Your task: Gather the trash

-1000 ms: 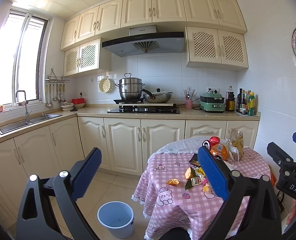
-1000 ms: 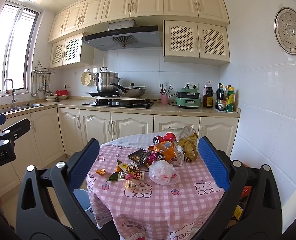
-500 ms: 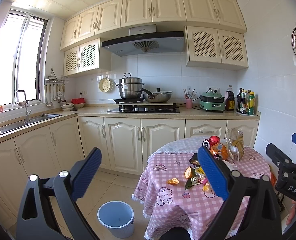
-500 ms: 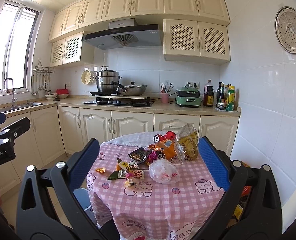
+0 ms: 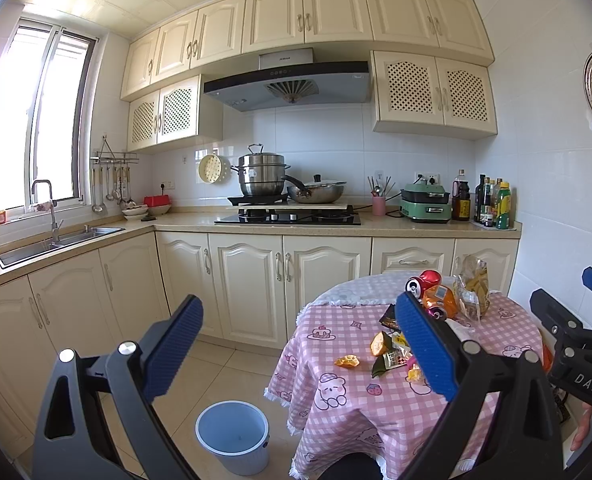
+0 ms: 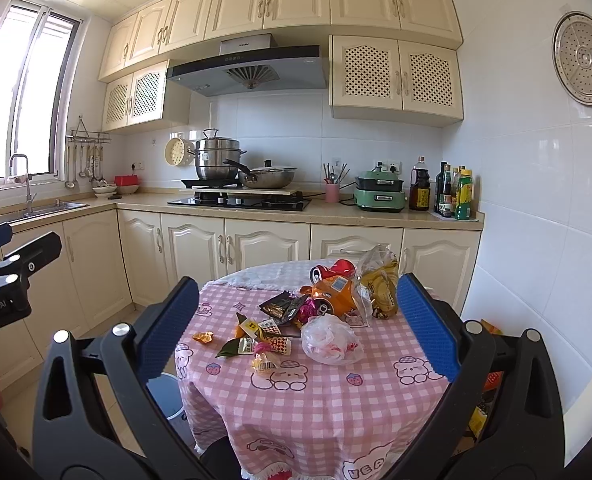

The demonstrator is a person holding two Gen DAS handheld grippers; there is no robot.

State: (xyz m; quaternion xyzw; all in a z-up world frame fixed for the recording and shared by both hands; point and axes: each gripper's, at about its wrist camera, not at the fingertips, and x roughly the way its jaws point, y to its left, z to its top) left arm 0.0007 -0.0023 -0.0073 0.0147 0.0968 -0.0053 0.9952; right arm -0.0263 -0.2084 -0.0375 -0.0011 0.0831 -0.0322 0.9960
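My left hand-held gripper (image 5: 298, 344) has its blue pads set wide apart and holds nothing; my right hand-held gripper (image 6: 298, 326) stands the same way – spread, empty. In the left wrist view the right unit's body shows the letters "DAS"; in the right wrist view the left unit's body reads "enRobot.AI", the first letters being cut off.

The trash (image 6: 296, 316) lies on the round desk (image 6: 320, 396), on its pink checked cloth:
- a red can (image 6: 334, 269) on its side, next to an orange packet (image 6: 336, 294) with a label too small to read;
- a clear bag (image 6: 380, 284) holding yellow-brown contents;
- a crumpled white plastic bag (image 6: 328, 340);
- small wrappers (image 6: 264, 334) and an orange scrap (image 6: 203, 337), the scrap lying apart toward the left edge.

A light-blue bucket (image 5: 233, 436) stands on the floor just left of the desk – nothing shows inside it.

Against the frames of a second ago, both views match almost exactly; no item has shifted.
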